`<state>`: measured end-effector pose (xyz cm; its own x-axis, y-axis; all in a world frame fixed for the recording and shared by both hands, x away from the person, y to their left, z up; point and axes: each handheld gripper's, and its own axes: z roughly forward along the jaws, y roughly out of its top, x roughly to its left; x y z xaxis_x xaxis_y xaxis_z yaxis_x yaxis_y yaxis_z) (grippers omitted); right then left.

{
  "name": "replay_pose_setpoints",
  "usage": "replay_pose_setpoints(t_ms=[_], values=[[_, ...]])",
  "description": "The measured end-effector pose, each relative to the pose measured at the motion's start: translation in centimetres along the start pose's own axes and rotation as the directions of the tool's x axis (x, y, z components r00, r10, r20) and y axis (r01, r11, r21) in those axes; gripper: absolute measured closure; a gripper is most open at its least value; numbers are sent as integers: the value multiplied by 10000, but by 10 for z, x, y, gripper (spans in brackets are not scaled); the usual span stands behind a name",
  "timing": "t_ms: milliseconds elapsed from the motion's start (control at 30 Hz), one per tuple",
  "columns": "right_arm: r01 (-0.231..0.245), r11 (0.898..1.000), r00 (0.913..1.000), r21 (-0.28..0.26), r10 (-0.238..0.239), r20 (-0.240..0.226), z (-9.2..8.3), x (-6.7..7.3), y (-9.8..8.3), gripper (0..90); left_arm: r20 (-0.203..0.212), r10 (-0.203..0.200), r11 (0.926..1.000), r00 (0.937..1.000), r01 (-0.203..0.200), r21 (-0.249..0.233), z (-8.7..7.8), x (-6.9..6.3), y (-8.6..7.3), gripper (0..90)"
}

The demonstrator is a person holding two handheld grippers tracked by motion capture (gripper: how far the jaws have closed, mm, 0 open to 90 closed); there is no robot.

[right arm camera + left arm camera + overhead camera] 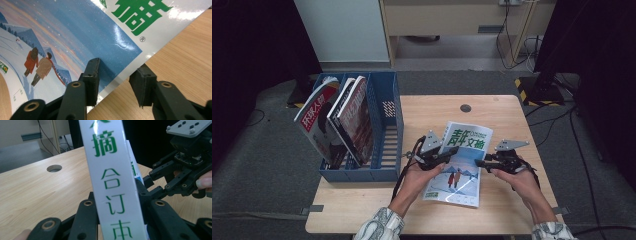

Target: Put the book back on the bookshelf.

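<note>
Table [507,112] of pale wood carries everything, with the magazine [459,162] as landmark near its front middle. Left of the magazine stands a blue file rack [384,125] holding two other magazines [339,120] upright. Beyond the magazine a round hole [465,108] sits in the table. At the magazine's left edge the left tongs [447,156] are clamped on its spine, tilting it up. At its right edge the right tongs [478,163] straddle the cover's border, pads apart from it.

Grey carpeted floor [272,165], pale cabinet [457,17] behind wooden table [507,112].
</note>
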<state>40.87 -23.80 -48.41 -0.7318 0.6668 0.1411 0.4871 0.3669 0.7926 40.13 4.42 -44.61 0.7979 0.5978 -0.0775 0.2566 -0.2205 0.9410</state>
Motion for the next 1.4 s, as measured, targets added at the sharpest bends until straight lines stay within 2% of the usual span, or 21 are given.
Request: replay_pose_setpoints(t_ms=[200,367,467,533,833,867,967,1167,1400], values=[[125,9999,9998,-95,-123,187,-4,2,6,647,-19,16,9999,10000,-16,-155,-2,3,3,704],[318,9995,9987,-64,-316,403,-9,2,14,666,-26,24,9999,10000,-24,-98,-2,5,10,710],[465,9988,9970,-182,-453,621,-13,3,20,677,-43,-153,9995,9999,152,-291,-3,8,13,731],[629,9978,9952,-231,-609,766,-16,4,25,684,-121,-73,9991,9999,68,-410,-4,9,16,734],[1176,9925,9826,-341,-1113,1488,-27,7,46,689,-265,78,9971,9996,-98,-756,-6,8,28,735],[1419,9894,9765,-311,-1348,1682,-28,8,48,689,-294,84,9968,9995,-107,-788,-5,8,29,735],[1736,9845,9654,-260,-1649,2021,-31,10,54,690,-349,86,9957,9994,-117,-915,-6,8,29,735],[2010,9789,9585,-375,-1886,2140,-33,16,58,698,-430,61,9944,9991,-106,-1055,-11,14,21,733],[2159,9737,9614,-723,-1991,1901,-34,28,61,709,-447,-14,9941,9990,-34,-1088,-26,17,11,728]])
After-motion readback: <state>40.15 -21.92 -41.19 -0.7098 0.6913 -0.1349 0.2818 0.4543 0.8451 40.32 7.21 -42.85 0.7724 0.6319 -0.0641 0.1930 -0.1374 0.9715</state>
